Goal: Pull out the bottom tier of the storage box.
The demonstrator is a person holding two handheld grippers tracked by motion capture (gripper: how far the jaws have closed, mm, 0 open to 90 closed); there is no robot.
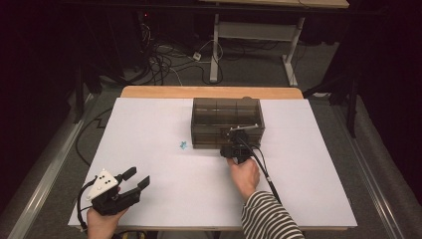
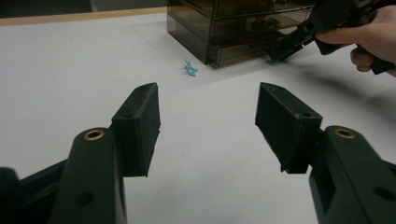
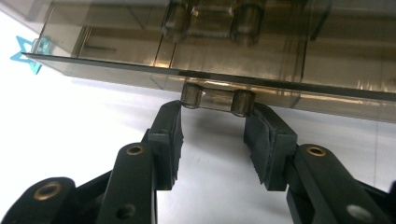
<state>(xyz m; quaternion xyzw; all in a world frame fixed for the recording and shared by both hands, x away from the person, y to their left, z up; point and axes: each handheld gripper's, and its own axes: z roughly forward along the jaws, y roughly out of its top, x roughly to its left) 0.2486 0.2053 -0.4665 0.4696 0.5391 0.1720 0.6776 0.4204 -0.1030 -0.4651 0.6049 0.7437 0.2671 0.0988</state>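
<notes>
The right claw (image 3: 212, 119) grips the handle (image 3: 217, 99) of the drawer cabinet (image 1: 226, 122), contact hidden from above; left claw (image 2: 208, 128) gapes empty.

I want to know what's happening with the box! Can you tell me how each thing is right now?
Drawer box: upright on the table, drawers in.
Bottom drawer handle: clamped between the right gripper's tips.
Right gripper: shut on the handle.
Left gripper: open, empty, above the table.
Blue star piece: lying loose beside the box.
</notes>
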